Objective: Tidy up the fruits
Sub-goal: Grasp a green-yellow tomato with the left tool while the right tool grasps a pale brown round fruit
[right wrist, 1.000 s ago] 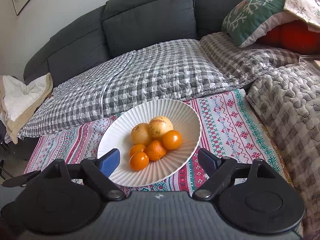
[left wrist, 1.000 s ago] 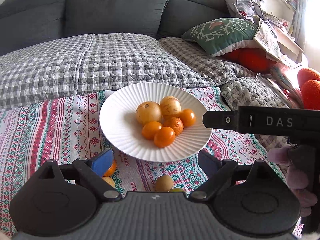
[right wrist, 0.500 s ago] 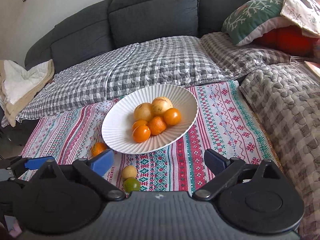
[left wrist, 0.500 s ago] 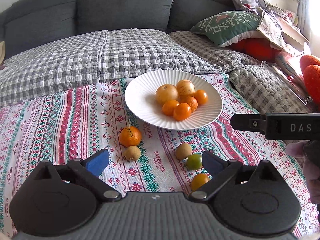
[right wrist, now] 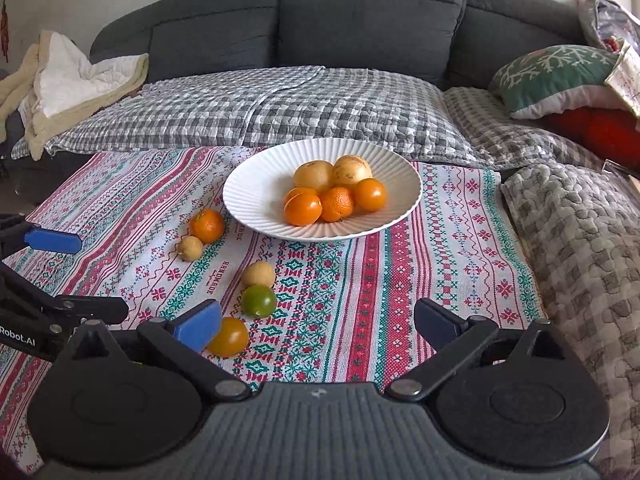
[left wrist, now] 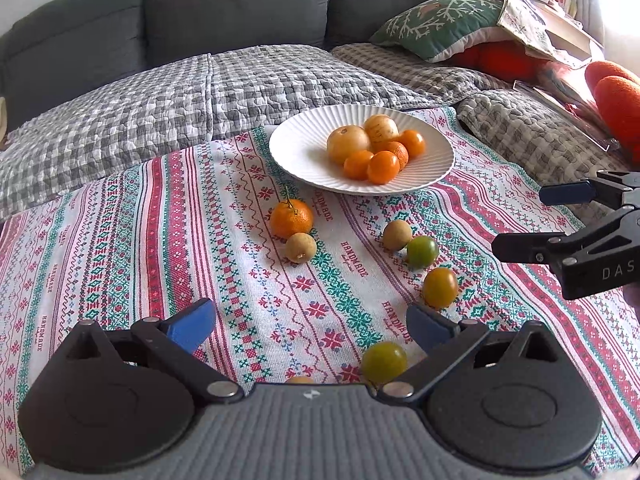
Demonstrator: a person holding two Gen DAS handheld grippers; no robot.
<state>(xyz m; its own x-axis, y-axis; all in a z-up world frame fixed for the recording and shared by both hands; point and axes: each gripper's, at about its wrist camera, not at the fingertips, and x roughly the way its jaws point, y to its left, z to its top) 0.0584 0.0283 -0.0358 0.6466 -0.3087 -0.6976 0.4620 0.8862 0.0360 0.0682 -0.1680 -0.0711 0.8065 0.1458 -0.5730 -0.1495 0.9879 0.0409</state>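
Short of the white ribbed plate [left wrist: 304, 140], on the patterned cloth [left wrist: 120, 240], lie the loose fruits that the task calls for gathering. Nearest the plate is a mandarin [left wrist: 291, 218] with a bit of stem, and a small tan fruit [left wrist: 301, 247] touches it on the side away from the plate. A second tan fruit [left wrist: 397, 234] touches a green tomato-like one [left wrist: 422, 251]; farther from the plate come an orange-yellow one [left wrist: 440, 287] and a yellow-green one [left wrist: 384, 362]. On the plate itself two pale round fruits and about four orange ones sit heaped together.

These look light and round, so they will likely roll on the cloth if nudged. The tomato-like ones seem smooth and thin-skinned, probably easy to bruise or squirt out of a hard pinch. The mandarin's peel looks grippier. Each is best taken across its widest middle, pads on opposite sides, with gentle pressure.

Both tools are empty. The left gripper [left wrist: 310, 322] has its jaws opening, nearly full wide, with bare cloth between them and the yellow-green fruit just by one finger. The right gripper [right wrist: 318, 320] is also opening wide, nothing between its pads, the orange-yellow fruit just beside one finger.
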